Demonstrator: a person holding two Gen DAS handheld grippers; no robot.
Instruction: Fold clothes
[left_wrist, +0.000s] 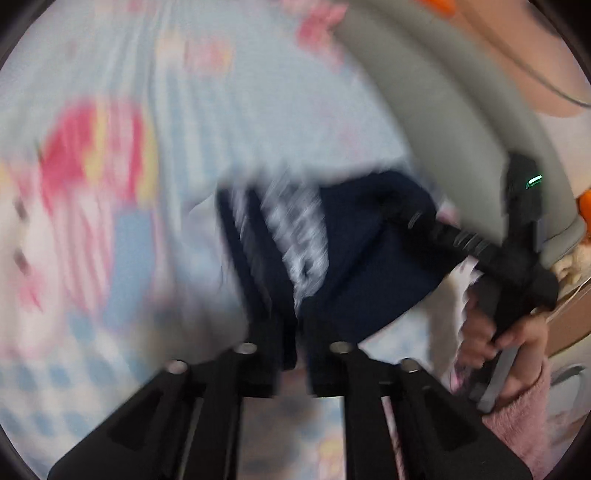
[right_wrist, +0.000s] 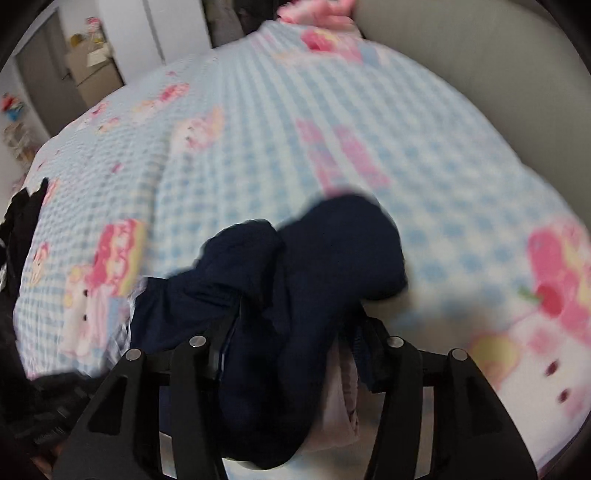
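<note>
A dark navy garment (left_wrist: 354, 258) with a white printed patch hangs between both grippers above the bed. My left gripper (left_wrist: 295, 314) is shut on one edge of it. In the left wrist view the right gripper (left_wrist: 399, 206) reaches in from the right and is shut on the garment's far edge, held by a hand in a pink sleeve (left_wrist: 517, 354). In the right wrist view the navy garment (right_wrist: 295, 280) bunches over my right gripper (right_wrist: 295, 325) and hides its fingertips. Both views are motion-blurred.
The bed is covered by a blue-and-white checked sheet (right_wrist: 258, 129) with pink cartoon prints. A grey padded headboard (left_wrist: 443, 92) curves along the right. Dark clothes (right_wrist: 18, 221) lie at the bed's left edge. A door and boxes (right_wrist: 88, 70) stand beyond the bed.
</note>
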